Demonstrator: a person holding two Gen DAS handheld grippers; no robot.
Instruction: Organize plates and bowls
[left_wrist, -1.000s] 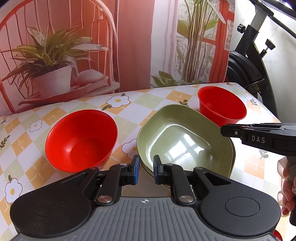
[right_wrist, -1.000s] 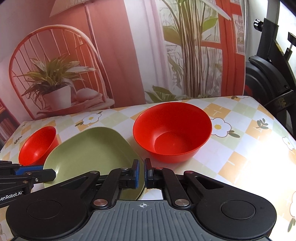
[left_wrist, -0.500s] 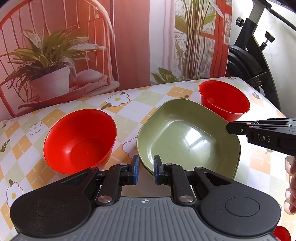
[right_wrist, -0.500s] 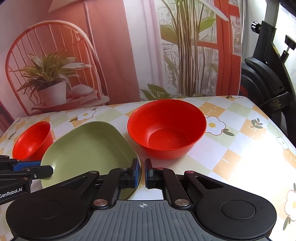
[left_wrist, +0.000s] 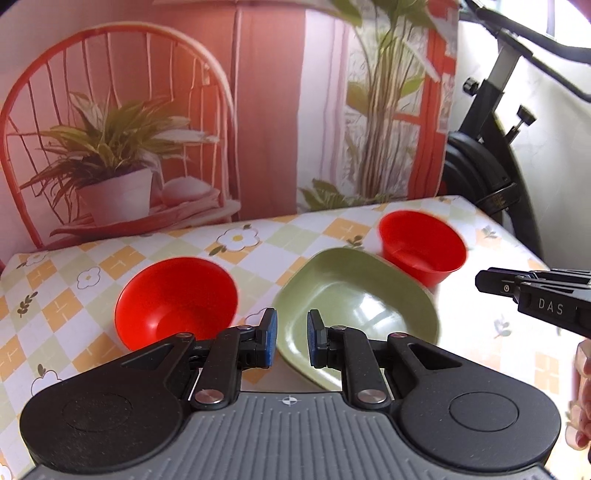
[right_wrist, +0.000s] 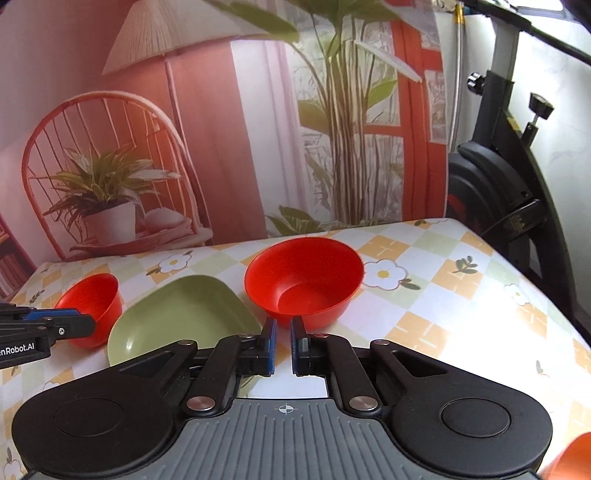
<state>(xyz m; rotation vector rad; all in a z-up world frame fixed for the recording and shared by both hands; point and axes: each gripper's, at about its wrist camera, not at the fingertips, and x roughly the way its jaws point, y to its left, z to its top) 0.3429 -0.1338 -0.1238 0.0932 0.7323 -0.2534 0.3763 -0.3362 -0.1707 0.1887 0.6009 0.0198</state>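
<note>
Green plate (left_wrist: 360, 306) lies flat, corner nearest.

Both grippers look the same: left gripper (left_wrist: 290, 339) and right gripper (right_wrist: 282, 349) are matte black with a ribbed grey base, silver pivot screws, round discs each side and blue pads on the jaws. White "DAS" and "Robot.AI" lettering on the sides.

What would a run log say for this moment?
left gripper open, empty | right gripper open, empty | green plate between left red bowl, right red bowl | nothing stacked
</note>
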